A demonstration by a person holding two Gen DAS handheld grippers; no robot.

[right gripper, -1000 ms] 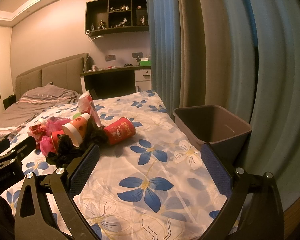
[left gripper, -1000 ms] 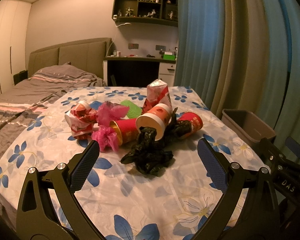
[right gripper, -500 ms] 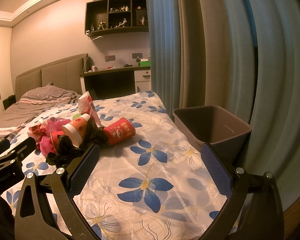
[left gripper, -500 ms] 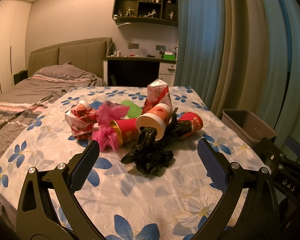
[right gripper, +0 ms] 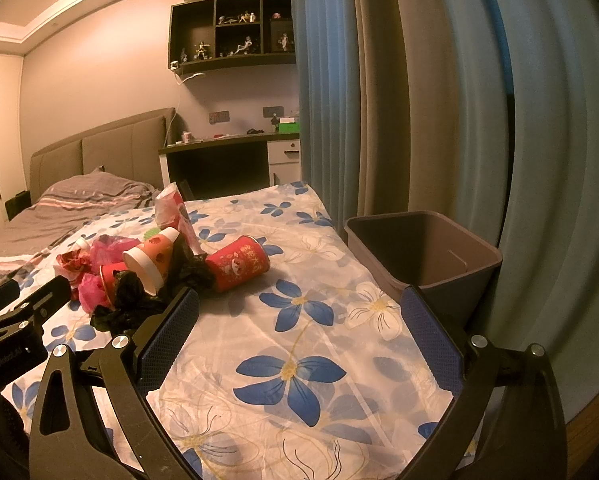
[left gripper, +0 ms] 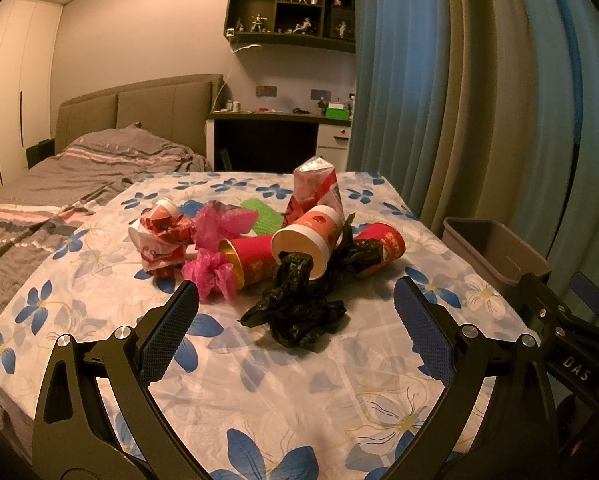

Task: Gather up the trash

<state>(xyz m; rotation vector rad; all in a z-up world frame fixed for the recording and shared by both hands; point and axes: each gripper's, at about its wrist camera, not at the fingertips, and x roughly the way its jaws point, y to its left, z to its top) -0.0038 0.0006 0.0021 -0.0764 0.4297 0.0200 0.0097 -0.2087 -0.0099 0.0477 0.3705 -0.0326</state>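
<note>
A pile of trash lies mid-table on the floral cloth (left gripper: 259, 380): a crumpled black plastic bag (left gripper: 299, 312), red paper cups (left gripper: 255, 260) (right gripper: 239, 262), an orange-and-white cup (left gripper: 307, 236), pink plastic wads (left gripper: 213, 276), crumpled red-white wrappers (left gripper: 161, 240) and a standing red-white pouch (left gripper: 315, 188). A grey bin (right gripper: 423, 252) stands at the table's right edge, also in the left wrist view (left gripper: 495, 252). My left gripper (left gripper: 295, 300) is open and empty, just short of the black bag. My right gripper (right gripper: 299, 308) is open and empty over bare cloth, between the pile and the bin.
A bed (left gripper: 59, 184) lies to the left. A desk (left gripper: 275, 136) and wall shelves (left gripper: 291, 12) stand behind the table. Blue and beige curtains (right gripper: 419, 100) hang close along the right, behind the bin. A green item (left gripper: 261, 216) lies behind the pile.
</note>
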